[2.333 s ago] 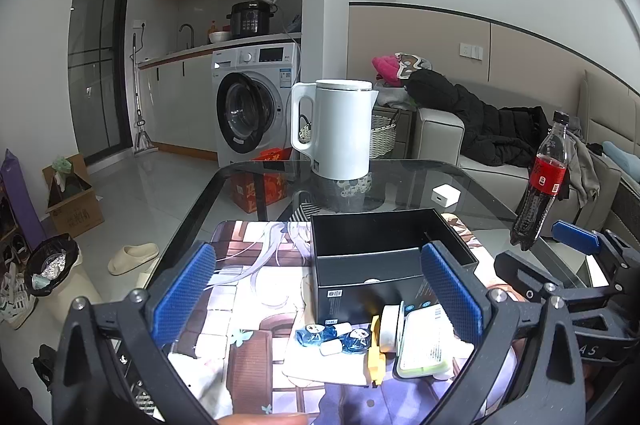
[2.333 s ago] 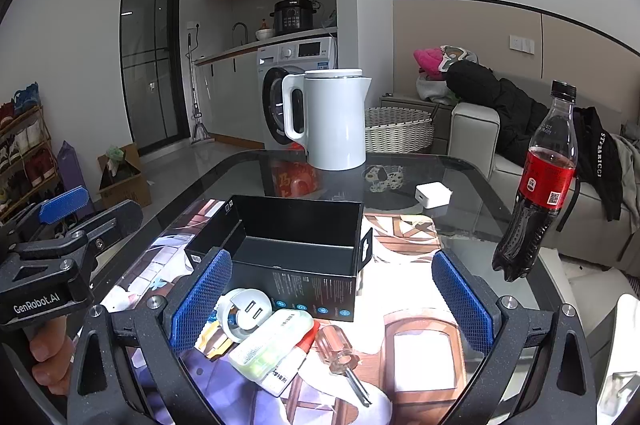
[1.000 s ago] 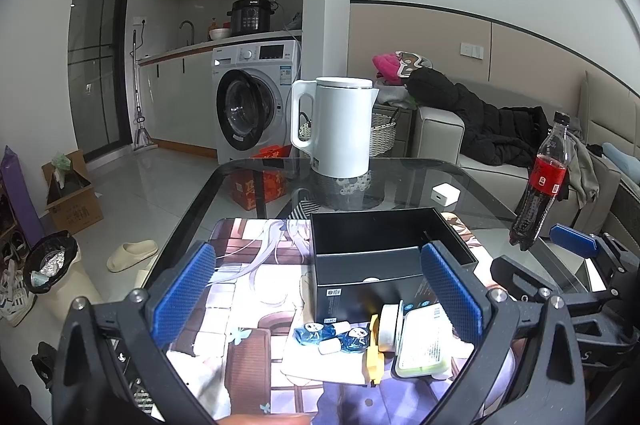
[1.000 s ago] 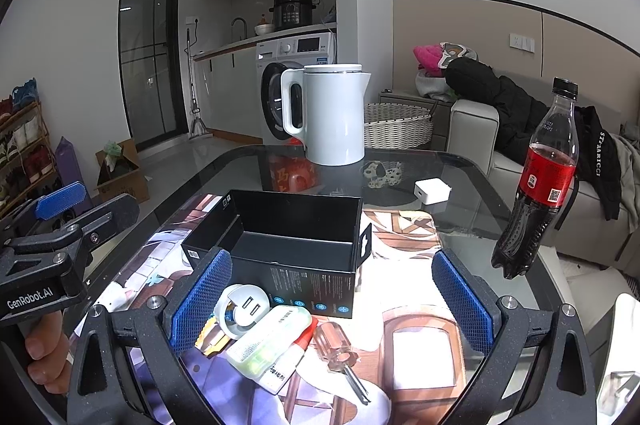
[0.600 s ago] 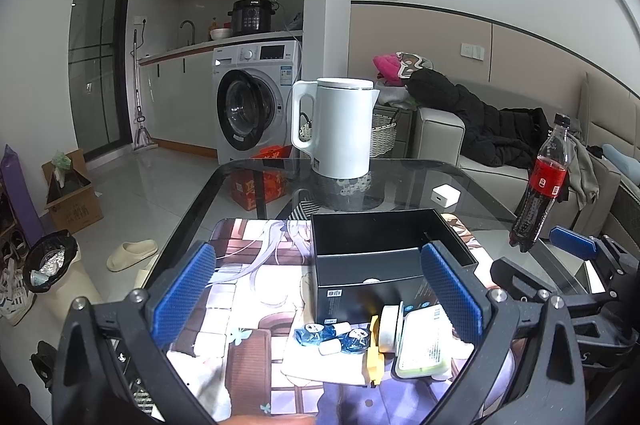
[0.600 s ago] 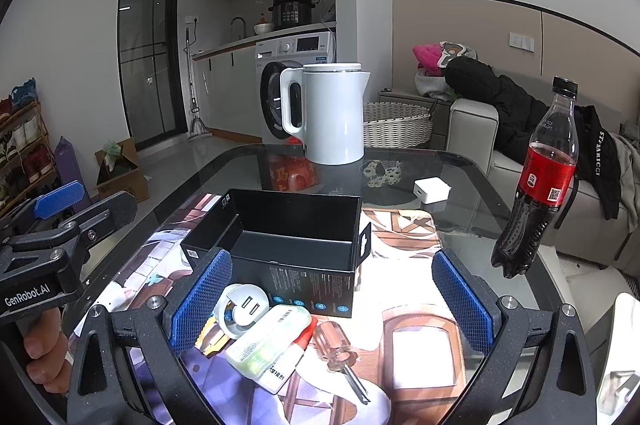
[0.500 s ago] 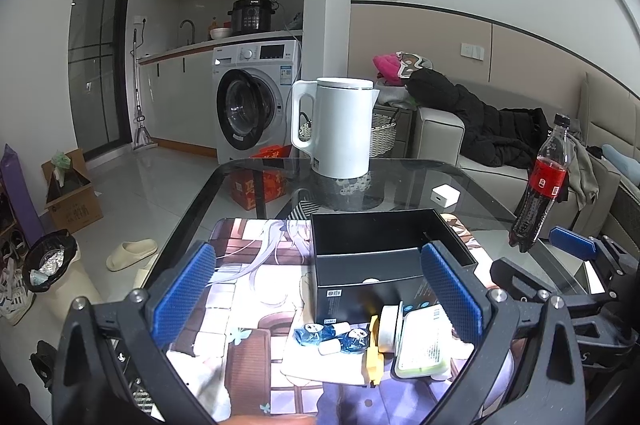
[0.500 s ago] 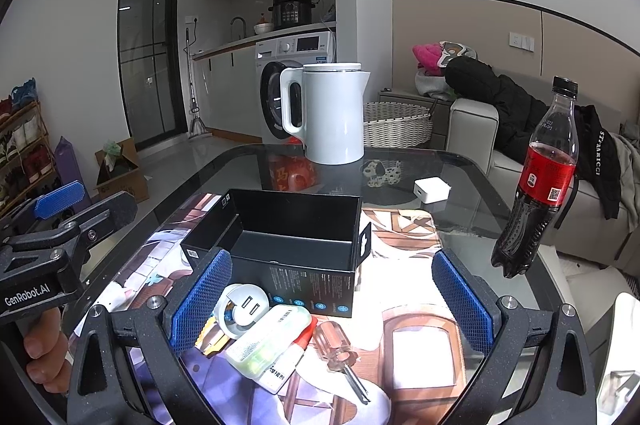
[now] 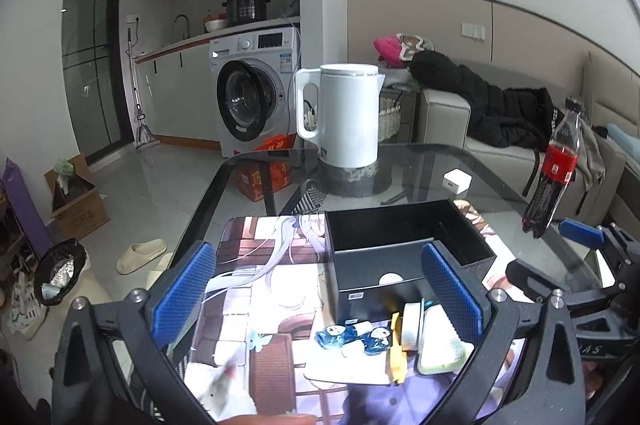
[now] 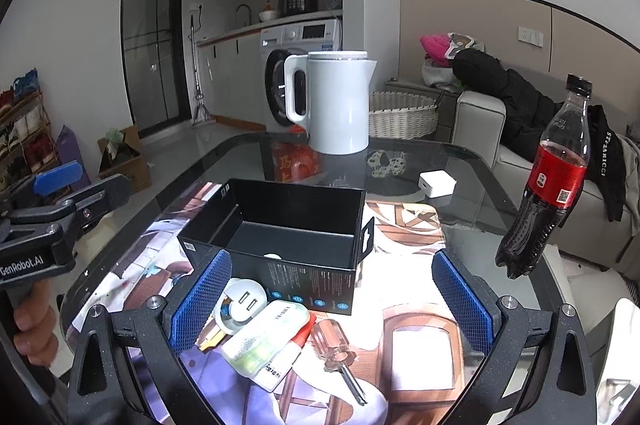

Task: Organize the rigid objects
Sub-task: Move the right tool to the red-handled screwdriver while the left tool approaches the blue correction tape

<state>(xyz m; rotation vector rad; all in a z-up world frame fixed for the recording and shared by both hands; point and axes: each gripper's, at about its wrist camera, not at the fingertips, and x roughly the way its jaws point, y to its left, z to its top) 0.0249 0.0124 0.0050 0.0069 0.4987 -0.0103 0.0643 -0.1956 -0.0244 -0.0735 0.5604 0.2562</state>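
Note:
An open black box point(image 9: 404, 253) point(image 10: 288, 225) stands on a printed mat on the glass table. In front of it lie small items: a round white USB plug point(image 10: 244, 301), a pale green flat case point(image 10: 264, 337) point(image 9: 440, 341), a clear-handled screwdriver point(image 10: 340, 357), blue-wrapped pieces point(image 9: 348, 335) and a yellow piece point(image 9: 397, 349). My left gripper point(image 9: 316, 289) is open and empty, hovering before the mat. My right gripper point(image 10: 332, 293) is open and empty above the small items.
A white kettle point(image 9: 346, 117) point(image 10: 332, 105) stands at the table's far side. A cola bottle point(image 10: 548, 185) point(image 9: 554, 169) stands at the right. A small white charger cube point(image 10: 437, 181) lies behind the box. Sofa and washing machine are beyond the table.
Almost nothing has moved. Both grippers stay open in place, with only a slight drift of the views.

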